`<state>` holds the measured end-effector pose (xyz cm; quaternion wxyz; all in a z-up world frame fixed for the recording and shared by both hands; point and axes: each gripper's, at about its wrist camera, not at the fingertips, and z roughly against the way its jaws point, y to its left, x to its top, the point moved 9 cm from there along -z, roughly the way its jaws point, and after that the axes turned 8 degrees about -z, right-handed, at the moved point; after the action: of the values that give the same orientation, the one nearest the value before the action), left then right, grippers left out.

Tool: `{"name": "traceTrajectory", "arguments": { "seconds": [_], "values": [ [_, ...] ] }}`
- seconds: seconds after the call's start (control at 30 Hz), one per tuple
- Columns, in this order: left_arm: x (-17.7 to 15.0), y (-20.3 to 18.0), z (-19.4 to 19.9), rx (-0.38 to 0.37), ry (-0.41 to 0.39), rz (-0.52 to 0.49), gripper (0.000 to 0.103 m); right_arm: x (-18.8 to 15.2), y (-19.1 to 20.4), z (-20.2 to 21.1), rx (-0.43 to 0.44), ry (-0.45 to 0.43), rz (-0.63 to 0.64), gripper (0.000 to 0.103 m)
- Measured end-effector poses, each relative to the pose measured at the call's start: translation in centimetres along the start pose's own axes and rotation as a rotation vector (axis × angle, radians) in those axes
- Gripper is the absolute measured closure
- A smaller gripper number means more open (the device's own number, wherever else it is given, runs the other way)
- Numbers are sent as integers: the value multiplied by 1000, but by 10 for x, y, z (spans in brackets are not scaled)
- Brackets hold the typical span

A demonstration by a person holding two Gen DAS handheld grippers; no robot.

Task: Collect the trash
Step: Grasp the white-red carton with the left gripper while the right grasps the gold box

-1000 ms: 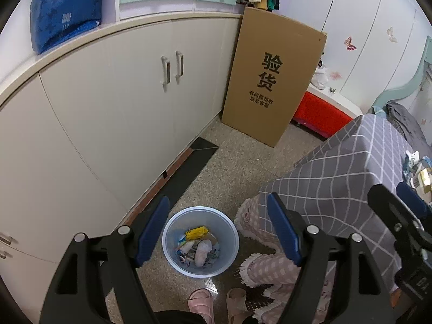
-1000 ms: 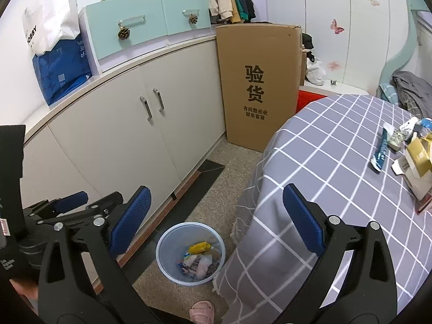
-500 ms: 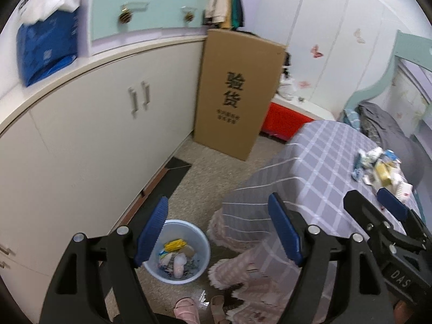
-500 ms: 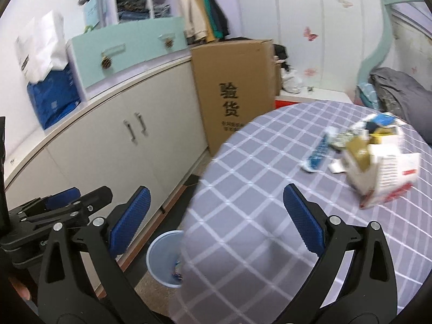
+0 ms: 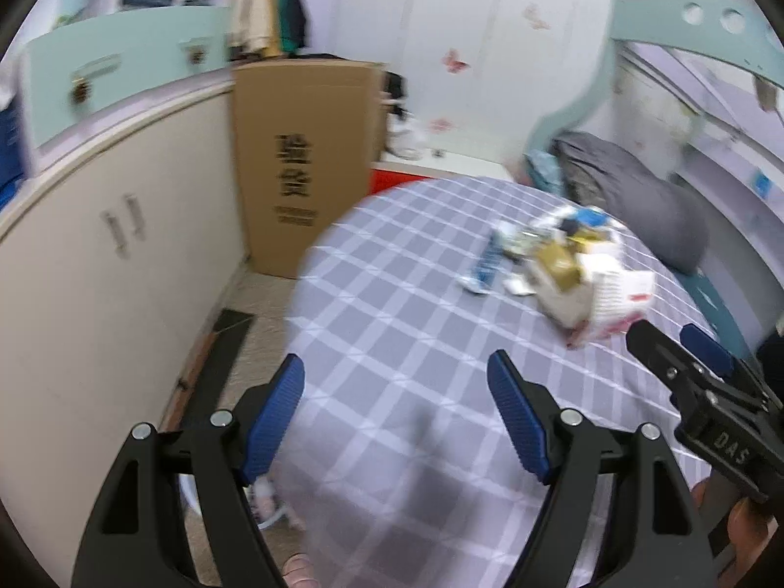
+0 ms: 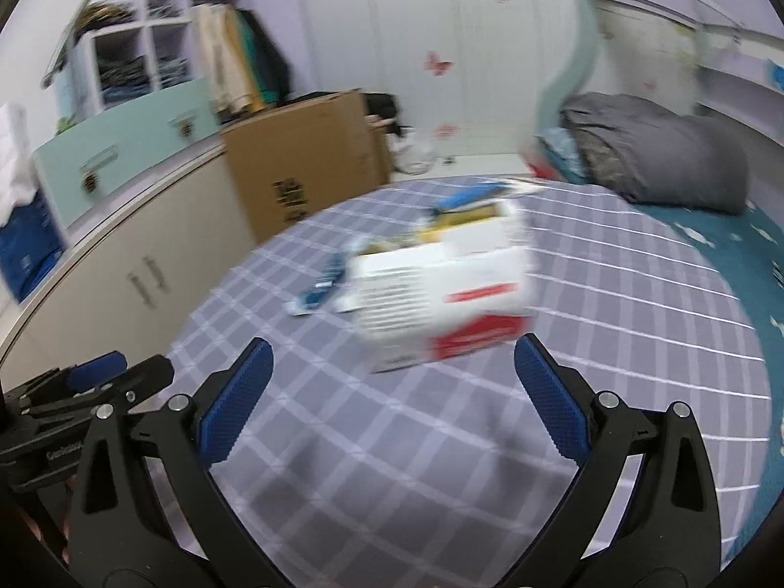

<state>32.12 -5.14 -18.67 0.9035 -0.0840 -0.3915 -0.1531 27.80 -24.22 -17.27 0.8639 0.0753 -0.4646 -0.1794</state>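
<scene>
Both hand-held grippers, left point(image 5: 396, 414) & right point(image 6: 393, 399), spread, empty; trash pile point(image 6: 443, 289) blurred, bin point(image 5: 267, 514) mostly hidden.

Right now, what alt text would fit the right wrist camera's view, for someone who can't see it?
An open, empty right gripper with blue pads hangs over a grey checked tablecloth, facing a blurred white-and-red box amid a small pile of trash. The left gripper shows at the lower left; a cardboard box and white cabinets stand behind.
</scene>
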Motion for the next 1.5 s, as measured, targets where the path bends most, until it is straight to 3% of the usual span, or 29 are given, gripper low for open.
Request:
{"name": "traceTrajectory", "arguments": {
  "seconds": [0.1, 0.37, 0.47, 0.7, 0.77, 0.83, 1.07, 1.17, 1.2, 1.33, 1.5],
  "values": [
    [6, -36, -17, -35, 11, -51, 28, 8, -26, -4, -5, 2, -22, 6],
    [19, -82, -39, -100, 6, -86, 28, 22, -67, -27, 41, 37, -101, 6],
    [26, -96, -45, -130, -13, -101, 30, 26, -73, -36, 102, 62, -171, 6],
    [41, -130, -70, -182, -16, -128, 50, 29, -64, -52, 190, 114, -193, 7],
    [43, -134, -74, -182, -19, -134, 50, 30, -62, -53, 189, 116, -186, 7],
    [43, -136, -74, -189, -24, -140, 50, 30, -59, -54, 196, 121, -178, 14],
    [48, -141, -76, -238, -29, -134, 51, 33, -69, -55, 187, 111, -214, 14],
    [49, -148, -80, -278, -20, -130, 65, 31, -67, -56, 189, 120, -208, 14],
    [49, -151, -80, -288, -17, -135, 75, 30, -66, -56, 193, 122, -206, 14],
    [47, -158, -72, -318, -29, -164, 92, 30, -65, -52, 181, 112, -190, 14],
    [44, -152, -53, -360, -63, -142, 97, 36, -73, -38, 141, 64, -197, 14]
  ]
}}
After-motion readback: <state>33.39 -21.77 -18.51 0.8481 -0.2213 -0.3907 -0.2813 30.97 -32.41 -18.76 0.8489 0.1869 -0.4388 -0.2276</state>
